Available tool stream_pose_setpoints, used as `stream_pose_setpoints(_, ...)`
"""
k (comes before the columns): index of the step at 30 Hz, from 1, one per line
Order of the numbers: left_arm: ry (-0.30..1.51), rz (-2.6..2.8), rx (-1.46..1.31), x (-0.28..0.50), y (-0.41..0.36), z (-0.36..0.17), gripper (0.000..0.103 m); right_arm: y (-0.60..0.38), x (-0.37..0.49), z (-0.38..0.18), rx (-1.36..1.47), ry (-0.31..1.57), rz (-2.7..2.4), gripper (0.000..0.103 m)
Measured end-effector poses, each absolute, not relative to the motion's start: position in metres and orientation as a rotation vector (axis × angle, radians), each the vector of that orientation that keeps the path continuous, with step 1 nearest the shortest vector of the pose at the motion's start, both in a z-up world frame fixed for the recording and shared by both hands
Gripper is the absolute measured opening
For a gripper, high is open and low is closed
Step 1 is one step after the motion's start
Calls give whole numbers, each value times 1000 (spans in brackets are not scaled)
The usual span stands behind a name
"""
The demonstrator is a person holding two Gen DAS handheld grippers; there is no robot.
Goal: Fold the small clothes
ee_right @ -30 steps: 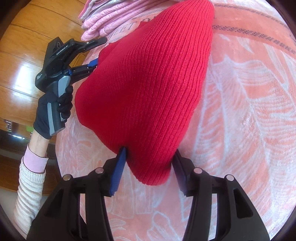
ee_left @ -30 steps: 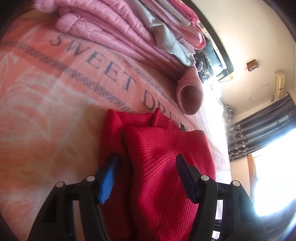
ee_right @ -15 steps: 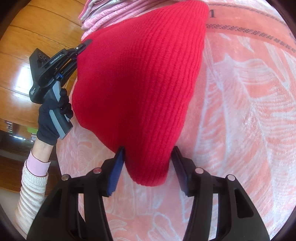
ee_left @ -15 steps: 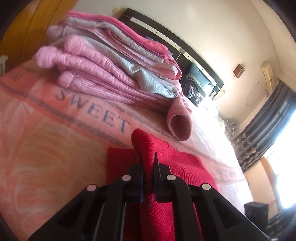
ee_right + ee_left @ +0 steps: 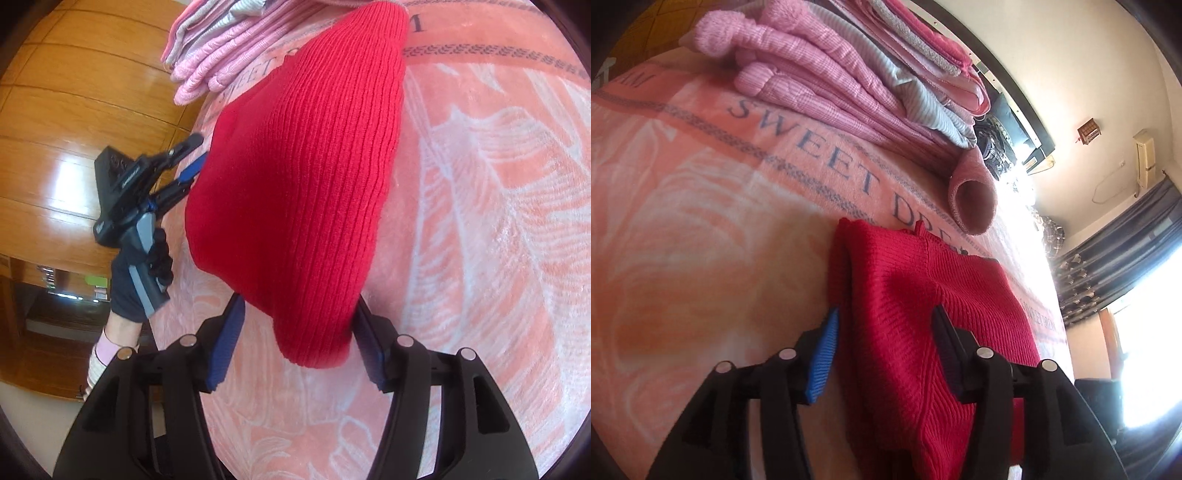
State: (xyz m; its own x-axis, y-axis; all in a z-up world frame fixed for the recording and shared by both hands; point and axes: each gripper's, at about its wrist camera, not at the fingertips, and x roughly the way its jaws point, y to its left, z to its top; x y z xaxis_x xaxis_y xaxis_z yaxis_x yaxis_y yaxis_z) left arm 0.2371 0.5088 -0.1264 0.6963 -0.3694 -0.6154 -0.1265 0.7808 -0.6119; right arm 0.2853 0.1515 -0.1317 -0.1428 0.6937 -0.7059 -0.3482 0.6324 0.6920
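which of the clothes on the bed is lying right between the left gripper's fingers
The red knit garment. It lies flat, apart from the others, between the open left gripper. The pink and grey folded clothes are stacked farther off, near the headboard.

Each claw is matte black plastic: two forked arms, each with round silver screw heads on top. The left claw (image 5: 884, 332) carries one bright blue ribbed pad (image 5: 823, 360) and a darker navy one opposite; the right claw (image 5: 297, 332) has deep blue ribbed pads. Seen from the right wrist, the left tool has a grey-and-black handle (white lettering on its body, too small to read), a dark glove (image 5: 138, 280), and a pink cuff under a cream knitted sleeve (image 5: 99, 363).
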Motion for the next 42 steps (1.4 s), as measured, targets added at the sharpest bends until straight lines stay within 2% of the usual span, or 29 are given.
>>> stream_pose_setpoints(5, 892, -196, -616, 185, 465, -124, 54, 151, 285, -129, 308, 1448, 918, 58)
stream_pose_setpoints(9, 976, -184, -574, 174, 442, -139, 55, 154, 282, -129, 286, 1448, 913, 58)
stream_pose_setpoints(10, 987, -182, -569, 175, 440, -143, 53, 155, 282, -129, 281, 1447, 913, 58)
stream_pose_setpoints(12, 990, -173, -555, 174, 442, -148, 31, 156, 281, -129, 267, 1443, 913, 58)
stream_pose_setpoints(13, 991, -179, -567, 173, 445, -148, 16, 155, 281, -129, 264, 1442, 915, 58)
stream_pose_setpoints(17, 1009, -176, -513, 165, 453, -146, 9, 158, 280, -136, 265, 1458, 911, 58)
stream_pose_setpoints(21, 1028, -184, -551, 165, 462, -156, 9, 156, 278, -142, 256, 1468, 896, 57)
stream_pose_setpoints(22, 1033, -206, -568, 167, 463, -156, 10, 156, 277, -141, 254, 1468, 895, 57)
stream_pose_setpoints(24, 1034, -252, -643, 167, 467, -155, 19, 156, 277, -137, 253, 1461, 903, 57)
stream_pose_setpoints(26, 1033, -282, -724, 167, 474, -152, 43, 153, 278, -131, 261, 1444, 913, 57)
stream_pose_setpoints(30, 969, -248, -809, 169, 496, -138, 56, 147, 287, -124, 301, 1420, 904, 58)
stream_pose_setpoints(32, 936, -222, -841, 179, 510, -135, 67, 143, 289, -123, 307, 1412, 895, 58)
stream_pose_setpoints(42, 942, -300, -1059, 246, 539, -173, 68, 127, 298, -132, 338, 1412, 869, 58)
